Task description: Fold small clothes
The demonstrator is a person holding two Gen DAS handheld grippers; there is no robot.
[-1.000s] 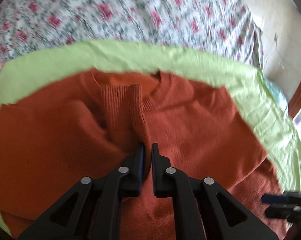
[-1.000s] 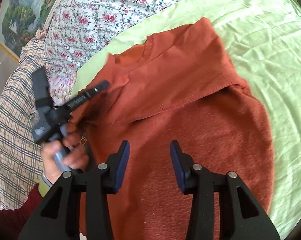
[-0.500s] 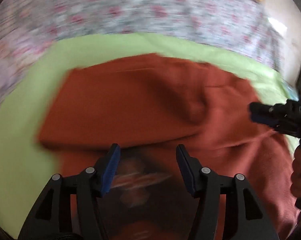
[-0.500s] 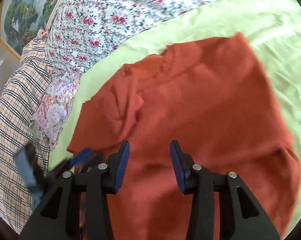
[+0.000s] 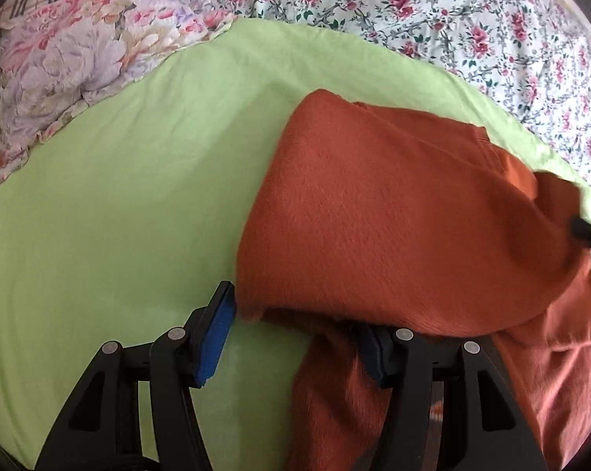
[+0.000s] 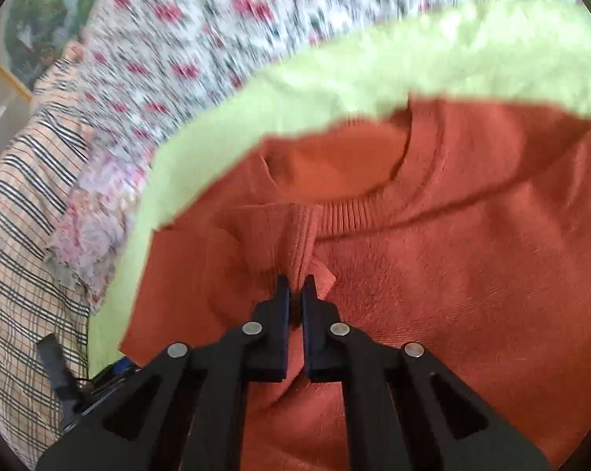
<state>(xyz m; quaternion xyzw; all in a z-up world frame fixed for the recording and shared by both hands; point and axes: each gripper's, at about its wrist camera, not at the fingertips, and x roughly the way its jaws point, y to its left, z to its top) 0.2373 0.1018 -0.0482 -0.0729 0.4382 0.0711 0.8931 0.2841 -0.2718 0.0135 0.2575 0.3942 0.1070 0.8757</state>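
1. The right gripper (image 6: 295,294) is being shown with jaws pinched nearly together on a ribbed cuff (image 6: 301,235) of the orange sweater (image 6: 472,274), just below the neckline (image 6: 374,204); a second ago those jaws were standing apart over bare knit, so a new grip is being taken.
2. The left gripper (image 5: 291,337) is being held with jaws moderately wide and nothing is being pressed; a second ago they were nearly shut on a fold near the collar, so that fold is being judged as released.
3. In the left wrist view one blue pad (image 5: 213,341) is being seen beside the folded edge over the sheet, while the other finger is being partly covered by knit draped over it.
4. The sweater (image 5: 393,216) is being seen lying on the green sheet (image 5: 119,196), one side flap being laid over the body; earlier it was filling that view, now it is being seen to the right.
5. Judgement: one side is being taken as folded in, and the sleeve is next being drawn across by the right gripper; the fold is partway done.
6. The surface is a bed: a floral cover (image 5: 452,11), a floral pillow (image 5: 79,47) and a plaid cloth (image 6: 20,255) are being seen beyond the sheet.
7. A framed picture (image 6: 32,19) on the wall is being glimpsed, blurred.
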